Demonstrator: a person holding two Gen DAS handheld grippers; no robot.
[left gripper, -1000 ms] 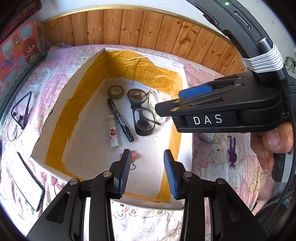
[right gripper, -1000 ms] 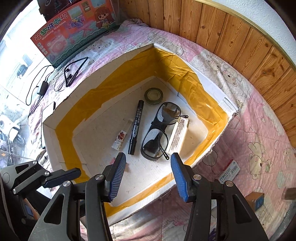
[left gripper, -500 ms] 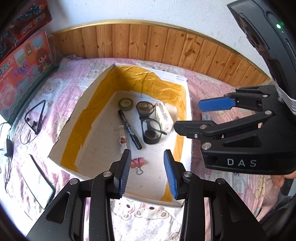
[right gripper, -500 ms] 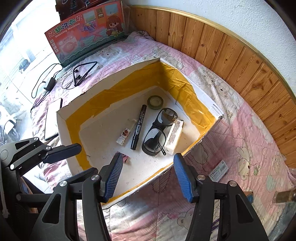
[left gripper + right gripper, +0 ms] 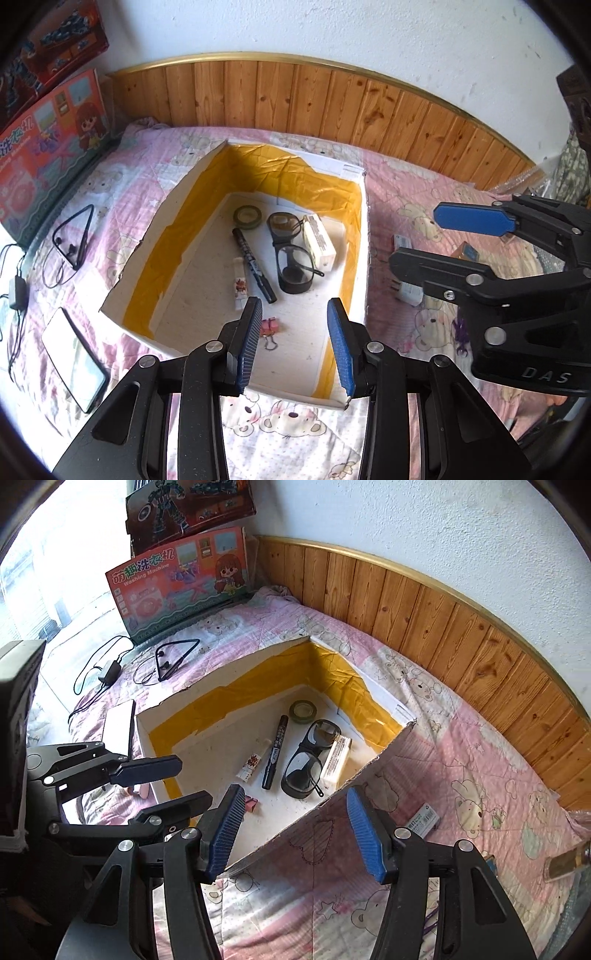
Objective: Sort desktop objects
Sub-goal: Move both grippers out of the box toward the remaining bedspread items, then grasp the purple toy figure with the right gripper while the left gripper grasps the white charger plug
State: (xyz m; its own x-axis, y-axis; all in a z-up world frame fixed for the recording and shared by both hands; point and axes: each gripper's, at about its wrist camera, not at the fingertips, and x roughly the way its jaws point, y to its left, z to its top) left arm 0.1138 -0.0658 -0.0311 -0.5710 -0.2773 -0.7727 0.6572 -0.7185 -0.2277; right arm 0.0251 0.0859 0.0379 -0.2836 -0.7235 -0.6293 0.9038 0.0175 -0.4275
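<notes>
A white box lined with yellow tape sits on the pink bedspread. Inside lie a tape roll, a black marker, dark glasses, a small white carton, a white tube and a pink binder clip. My left gripper is open and empty above the box's near wall. My right gripper is open and empty over the box's right corner; it also shows in the left wrist view.
Left of the box lie a phone, a neckband earphone and a charger with cable. Right of it lie small boxes. Toy boxes lean at the wooden headboard.
Both grippers have pulled back and up from the box, so more of the bed and wall shows. The right gripper has moved right and lower in the left wrist view. Both stay open.
</notes>
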